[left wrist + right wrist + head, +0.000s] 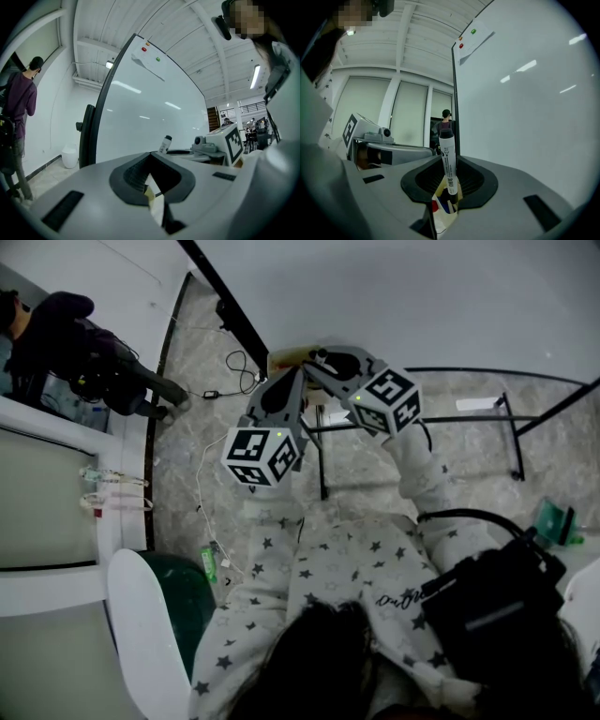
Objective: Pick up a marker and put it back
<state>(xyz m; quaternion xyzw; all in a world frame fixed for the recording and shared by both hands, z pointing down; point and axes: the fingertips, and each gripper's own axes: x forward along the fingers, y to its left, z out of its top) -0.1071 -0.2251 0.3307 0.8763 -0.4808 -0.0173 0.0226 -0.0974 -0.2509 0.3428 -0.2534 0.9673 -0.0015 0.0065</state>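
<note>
Whiteboard [525, 93], pale and glossy, fills the background, and both grippers are raised close in front of it. The right gripper [449, 190] has its jaws closed on the marker [448, 161] — a white barrel with black print down its side and a black cap on top — which stands upright just beside the whiteboard's dark edge. The left gripper [152, 187], alongside the right one before the whiteboard, has its jaws drawn together to a thin slit with nothing between them.
</note>
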